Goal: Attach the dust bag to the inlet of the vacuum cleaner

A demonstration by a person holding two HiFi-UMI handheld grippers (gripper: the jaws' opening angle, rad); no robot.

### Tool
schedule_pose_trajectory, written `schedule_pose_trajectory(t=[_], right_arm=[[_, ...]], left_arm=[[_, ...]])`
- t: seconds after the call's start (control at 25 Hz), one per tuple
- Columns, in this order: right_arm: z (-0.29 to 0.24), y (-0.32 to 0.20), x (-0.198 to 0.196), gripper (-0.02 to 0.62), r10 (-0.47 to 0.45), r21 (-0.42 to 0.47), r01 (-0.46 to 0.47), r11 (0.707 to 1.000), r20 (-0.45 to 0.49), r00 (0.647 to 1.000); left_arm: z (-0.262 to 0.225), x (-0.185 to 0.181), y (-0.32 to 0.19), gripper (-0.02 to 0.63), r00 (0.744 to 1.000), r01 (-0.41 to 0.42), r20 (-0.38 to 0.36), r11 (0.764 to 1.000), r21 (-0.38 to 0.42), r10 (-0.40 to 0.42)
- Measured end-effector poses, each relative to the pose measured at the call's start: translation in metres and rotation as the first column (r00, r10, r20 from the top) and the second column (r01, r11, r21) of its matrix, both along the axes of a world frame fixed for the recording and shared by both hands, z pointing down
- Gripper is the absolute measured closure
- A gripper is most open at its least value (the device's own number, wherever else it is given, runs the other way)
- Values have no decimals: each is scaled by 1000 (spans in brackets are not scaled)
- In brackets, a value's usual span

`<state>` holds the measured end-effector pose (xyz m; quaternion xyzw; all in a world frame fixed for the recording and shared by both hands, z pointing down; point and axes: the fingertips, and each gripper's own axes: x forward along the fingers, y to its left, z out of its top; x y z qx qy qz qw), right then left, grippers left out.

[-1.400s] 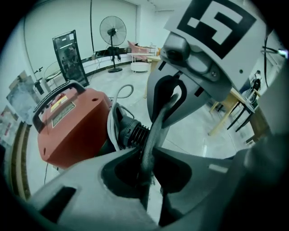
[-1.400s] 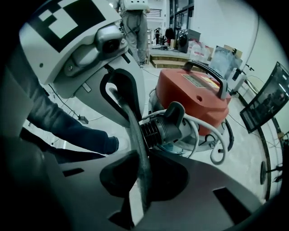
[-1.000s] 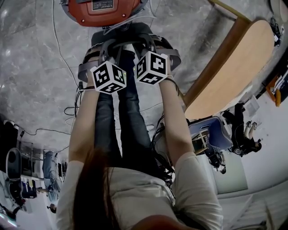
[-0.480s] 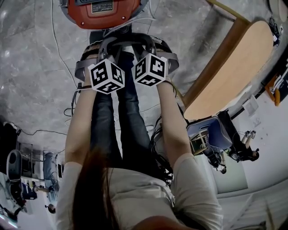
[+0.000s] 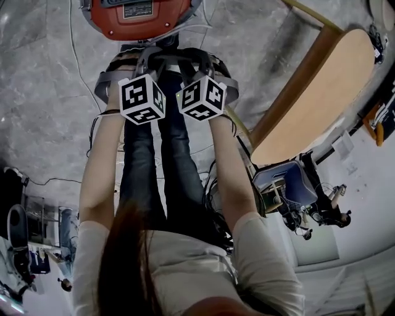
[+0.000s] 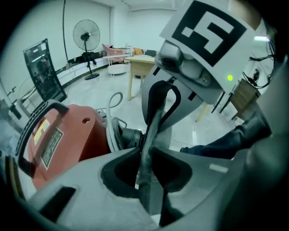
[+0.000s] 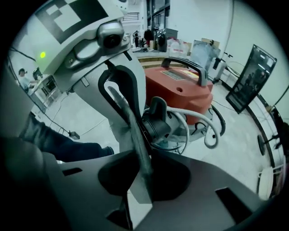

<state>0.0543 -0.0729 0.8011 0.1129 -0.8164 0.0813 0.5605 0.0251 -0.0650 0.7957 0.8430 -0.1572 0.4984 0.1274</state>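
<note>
jaws left gripper (image 6: 143, 155), right gripper (image 7: 142, 153) opening, dust bag (image 6: 152, 124) edge between

**Grey marbled floor, vacuum at the far end**

Everything I see rests on a grey marbled floor (image 5: 49, 92). The red vacuum cleaner (image 5: 139, 18) stands on it at the top of my head view. A dark cable (image 5: 55, 180) snakes across at left, and a wooden table (image 5: 321, 92) stands at right. A pedestal fan (image 6: 86, 36) stands well beyond.
</note>
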Motion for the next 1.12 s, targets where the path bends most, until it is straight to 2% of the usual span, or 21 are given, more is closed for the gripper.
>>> schedule_pose_trajectory(t=[0.08,0.12,0.2,0.32,0.4,0.48,0.6,0.68,0.8,1.0,1.12], right_arm=[[-1,0,1,516,36,0,-36,999,2,999],[0,0,0,515,27,7,-27,1000,-4,1000],[1,-2,-1,512,-36,29,37,999,-30,999],[2,-7,-3,505,-141,42,143,989,-54,989],[2,-9,-4,505,-189,44,192,980,-59,980],[3,-9,-6,505,-176,43,178,983,-48,983],[2,-6,-3,506,-58,43,58,997,-12,998],[1,-7,1,505,0,39,0,999,3,1000],[1,-7,3,505,-10,31,9,999,7,1000],[3,-8,-4,500,-152,32,152,988,-15,988],[3,-7,-5,500,-134,36,134,990,-12,991]], left_arm=[[-1,0,-1,525,1000,-14,6,1000,-6,14],[-1,-1,-1,525,1000,5,6,1000,-8,-5],[1,-2,0,525,996,93,-2,996,-9,-93],[2,-3,1,525,964,262,-34,965,-1,-262],[2,-4,2,525,947,317,-46,948,4,-317],[4,-6,1,525,952,306,-29,952,8,-306],[2,-6,-4,513,979,202,16,979,25,-203],[1,-4,-11,484,987,157,30,987,28,-158],[0,-2,-11,489,980,194,32,981,15,-194],[4,-7,-6,505,953,301,26,953,36,-302],[4,-9,-6,503,948,317,27,948,24,-318]])
